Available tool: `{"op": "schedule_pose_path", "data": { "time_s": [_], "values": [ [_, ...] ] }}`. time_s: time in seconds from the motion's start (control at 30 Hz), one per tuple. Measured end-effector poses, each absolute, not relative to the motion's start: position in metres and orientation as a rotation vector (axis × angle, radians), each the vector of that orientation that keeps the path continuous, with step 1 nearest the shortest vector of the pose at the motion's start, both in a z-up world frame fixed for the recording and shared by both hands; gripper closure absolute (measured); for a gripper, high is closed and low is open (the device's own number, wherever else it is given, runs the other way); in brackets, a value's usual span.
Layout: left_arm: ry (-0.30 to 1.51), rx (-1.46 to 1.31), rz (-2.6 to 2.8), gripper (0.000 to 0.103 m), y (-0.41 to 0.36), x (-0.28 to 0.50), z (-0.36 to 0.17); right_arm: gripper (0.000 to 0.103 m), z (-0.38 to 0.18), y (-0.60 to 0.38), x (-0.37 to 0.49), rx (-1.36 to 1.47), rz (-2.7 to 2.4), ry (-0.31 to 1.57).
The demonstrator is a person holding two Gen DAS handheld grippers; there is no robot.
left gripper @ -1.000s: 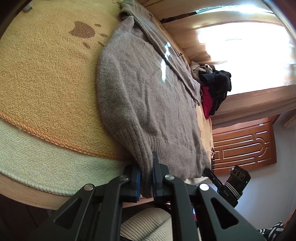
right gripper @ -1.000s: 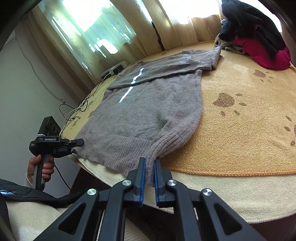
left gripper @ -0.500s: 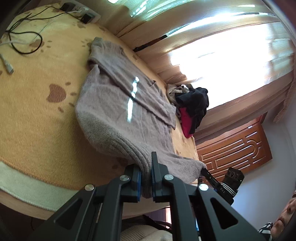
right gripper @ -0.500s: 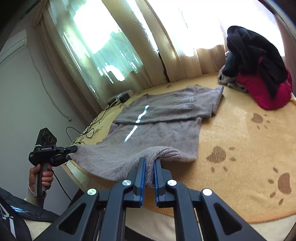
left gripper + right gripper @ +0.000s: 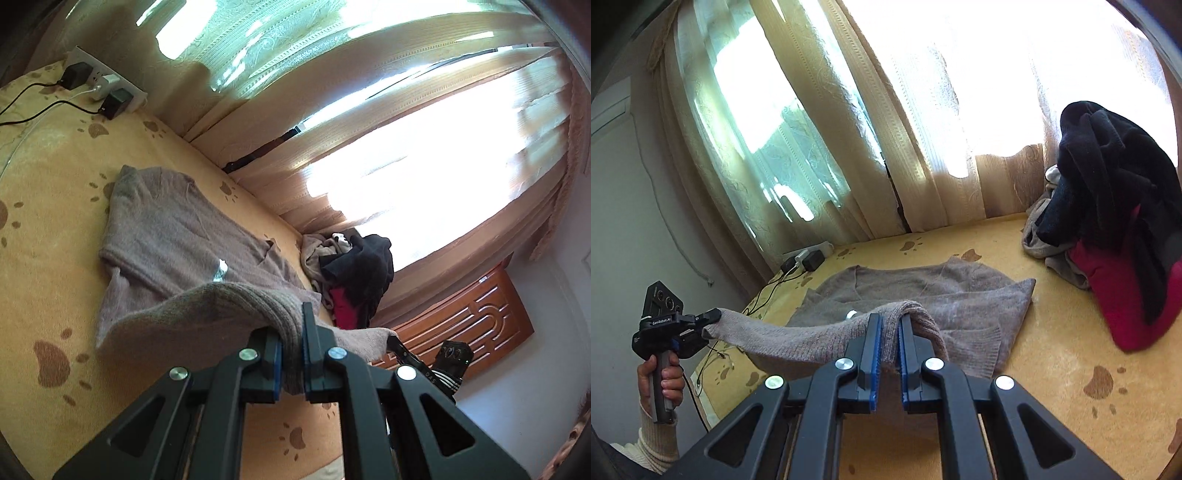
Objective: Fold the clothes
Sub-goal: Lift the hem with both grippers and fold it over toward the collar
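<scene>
Tabletop: round, covered in a yellow terry cloth with brown paw prints; curtains run along its far edge.
Sweater: grey-brown soft knit with a ribbed hem, lying mid-tabletop with its neckline toward the far edge; the near hem is lifted off the cloth.
Hem axis: stretched sideways between the two grippers, parallel to the near edge; the flat body lies straight ahead of both sets of fingers, so I judge the fold goes forward over it.
Pile: black, red and grey clothes heaped at the far right edge.
Left gripper: fingers narrow, pinching the hem's left corner.
Right gripper: fingers narrow, pinching the hem's right corner.
Nearer hand: neither; both hold equally.
</scene>
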State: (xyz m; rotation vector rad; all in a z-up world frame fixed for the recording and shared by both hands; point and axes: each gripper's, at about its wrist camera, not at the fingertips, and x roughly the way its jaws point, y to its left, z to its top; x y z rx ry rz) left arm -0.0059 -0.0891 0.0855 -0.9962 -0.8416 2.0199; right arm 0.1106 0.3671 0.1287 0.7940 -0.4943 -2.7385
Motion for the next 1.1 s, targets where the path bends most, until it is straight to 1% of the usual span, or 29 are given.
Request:
{"op": "schedule_pose_path", "data": {
  "time_s": [0.2, 0.4, 0.53, 0.8, 1.1],
  "values": [
    [-0.884, -1.045, 2.045, 0.093, -0.072, -0.083, 0.075, 0.093, 0.124, 0.382, 0.031, 0.834, -2.754, -0.555],
    [-0.916, -1.144, 2.05, 0.093, -0.05, -0.156, 0.044, 0.093, 0.096, 0.388, -0.041, 0.941, -2.775, -0.562],
    [-0.941, -1.202, 2.041, 0.093, -0.041, -0.191, 0.022, 0.093, 0.073, 0.395, -0.073, 1.0, -2.765, -0.609],
    [-0.956, -1.269, 2.058, 0.093, -0.033, -0.23, -0.006, 0.093, 0.035, 0.407, -0.111, 1.1, -2.747, -0.67],
    [-0.942, -1.319, 2.078, 0.093, -0.031, -0.244, -0.025, 0.093, 0.014, 0.411, -0.127, 1.148, -2.73, -0.715]
  ]
}}
